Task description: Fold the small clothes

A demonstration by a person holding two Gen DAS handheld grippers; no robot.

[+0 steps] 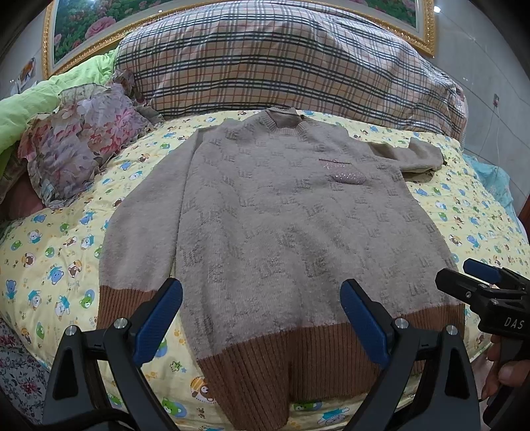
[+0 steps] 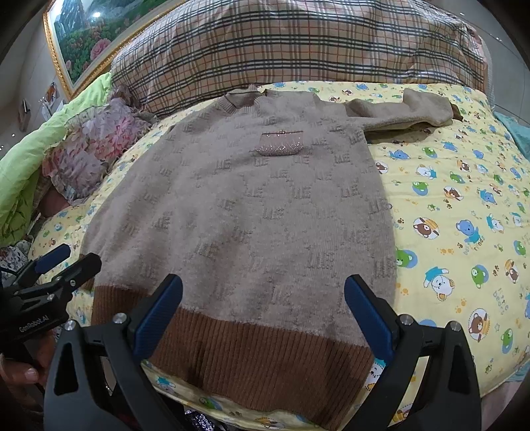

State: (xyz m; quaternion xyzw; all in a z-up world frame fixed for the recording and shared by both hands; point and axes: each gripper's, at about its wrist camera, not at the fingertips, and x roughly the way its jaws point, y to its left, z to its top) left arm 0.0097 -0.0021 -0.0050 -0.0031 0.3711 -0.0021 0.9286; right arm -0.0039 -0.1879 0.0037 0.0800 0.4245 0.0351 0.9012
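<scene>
Sweater (image 1: 265,215) hem corner hidden behind left gripper (image 1: 261,318) finger. Its right sleeve (image 2: 397,109) is bunched, cuff mostly unseen. Painting (image 1: 99,20) cut by top edge. Woven letters too blurred to read surely.

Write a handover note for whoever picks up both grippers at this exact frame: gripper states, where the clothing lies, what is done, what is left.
Left gripper: jaws open, empty, above the sweater's brown hem.
Right gripper: jaws open, empty, also at the hem, further to the right.
Sweater: lying flat, front up, on the yellow bear-print quilt, collar toward the plaid pillow. One sleeve runs straight down alongside the body; the other sleeve sticks out sideways near the shoulder.
Done: sweater is spread out; no fold made so far.
Left: fold in both sleeves and sides, then fold the hem up toward the collar.
</scene>
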